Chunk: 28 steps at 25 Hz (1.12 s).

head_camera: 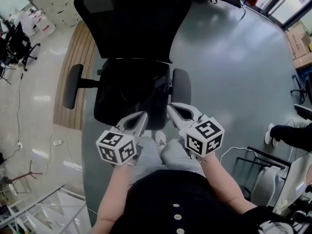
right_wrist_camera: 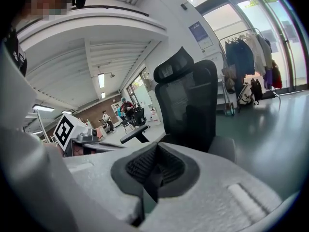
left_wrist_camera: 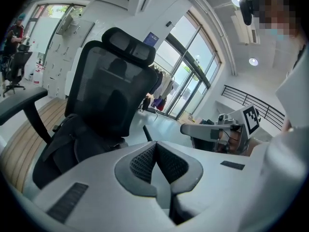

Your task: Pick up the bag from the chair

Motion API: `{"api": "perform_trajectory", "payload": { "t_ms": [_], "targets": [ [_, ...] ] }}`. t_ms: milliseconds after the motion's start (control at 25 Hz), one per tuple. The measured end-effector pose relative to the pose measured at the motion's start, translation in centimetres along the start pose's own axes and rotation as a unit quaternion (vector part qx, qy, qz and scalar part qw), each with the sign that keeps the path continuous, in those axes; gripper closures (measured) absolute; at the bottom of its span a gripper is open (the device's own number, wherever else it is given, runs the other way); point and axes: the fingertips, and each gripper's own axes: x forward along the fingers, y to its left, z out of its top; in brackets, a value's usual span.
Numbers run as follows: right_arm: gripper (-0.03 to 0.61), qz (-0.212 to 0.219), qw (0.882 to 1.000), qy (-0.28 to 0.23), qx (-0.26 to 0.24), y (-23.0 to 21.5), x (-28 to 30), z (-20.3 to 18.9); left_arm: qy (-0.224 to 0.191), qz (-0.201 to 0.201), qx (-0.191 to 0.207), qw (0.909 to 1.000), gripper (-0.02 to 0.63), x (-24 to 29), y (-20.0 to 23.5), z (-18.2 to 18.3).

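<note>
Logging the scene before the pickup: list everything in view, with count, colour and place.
office chair: one, black with a mesh back, straight ahead on the grey floor
bag: one, black, on the chair's seat
wooden strip: one, light brown, in the floor left of the chair
cardboard boxes: at least two, brown, far right
clothes rack: one, hung with dark garments, by the windows
bystander's leg: one, dark trousers with a white shoe, right edge
left gripper: one, white and grey, shut, empty, before the seat
right gripper: one, white and grey, shut, empty, beside it
legs: two, grey trousers, below the grippers
</note>
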Motion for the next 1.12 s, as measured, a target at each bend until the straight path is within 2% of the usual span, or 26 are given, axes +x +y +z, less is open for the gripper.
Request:
{"api": "perform_trajectory", "payload": {
  "t_ms": [280, 560, 840, 1120],
  "targets": [
    [0.580, -0.032, 0.999, 0.015, 0.037, 0.0, 1.1, -1.8, 0.049, -0.020, -0.011, 0.9985, 0.597, 0.2, 2.5, -1.5],
    [0.580, -0.023, 0.998, -0.005, 0.061, 0.5, 2.9, -3.3, 0.095, -0.042, -0.008, 0.9945, 0.597, 1.9, 4.9, -3.7],
    [0.580, -0.018, 0.997, -0.015, 0.079, 1.9, 5.6, -4.9, 0.125, -0.064, -0.016, 0.9899, 0.597, 3.8, 7.4, -5.0],
    [0.580, -0.055, 0.993, -0.007, 0.105, 1.4, 6.9, -7.2, 0.144, -0.064, -0.014, 0.9874, 0.597, 6.3, 10.0, -5.7]
  ]
}}
